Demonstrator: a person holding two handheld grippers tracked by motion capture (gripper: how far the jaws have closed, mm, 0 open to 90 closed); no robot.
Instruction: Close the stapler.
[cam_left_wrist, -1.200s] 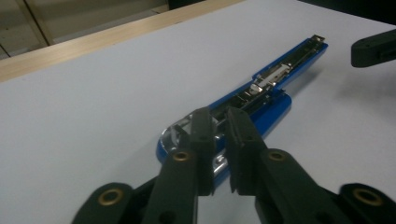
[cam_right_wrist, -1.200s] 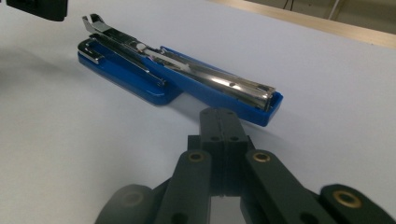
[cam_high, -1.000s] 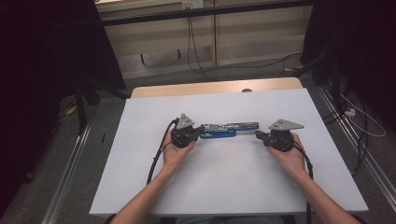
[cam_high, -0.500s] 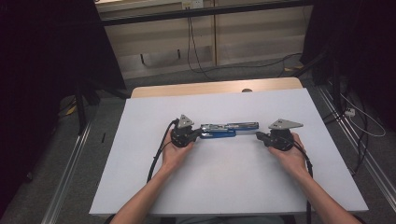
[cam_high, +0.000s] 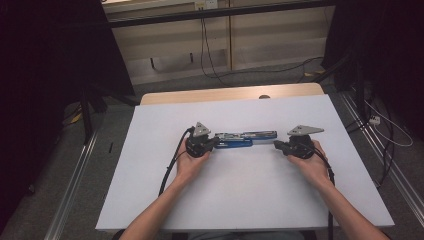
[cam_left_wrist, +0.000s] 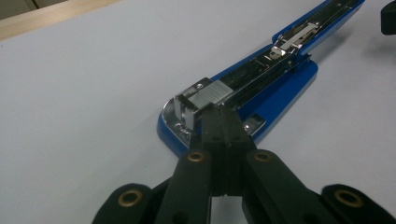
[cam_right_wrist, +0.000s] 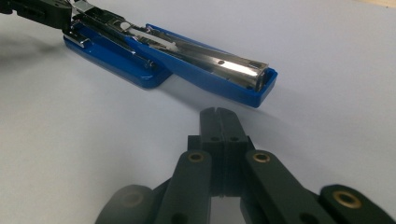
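One blue stapler (cam_high: 243, 139) lies swung open flat just above the centre of the high view, on the white sheet (cam_high: 240, 200) covering the table, its metal staple channel facing up. My left gripper (cam_left_wrist: 221, 115) has its jaws pressed together with nothing between them, tips resting against the stapler's metal head at the left end of its base. My right gripper (cam_right_wrist: 218, 114) is likewise closed and empty; in the right gripper view its tips sit just short of the stapler's opened blue arm, apart from it. Both hands rest low on the sheet, flanking the stapler.
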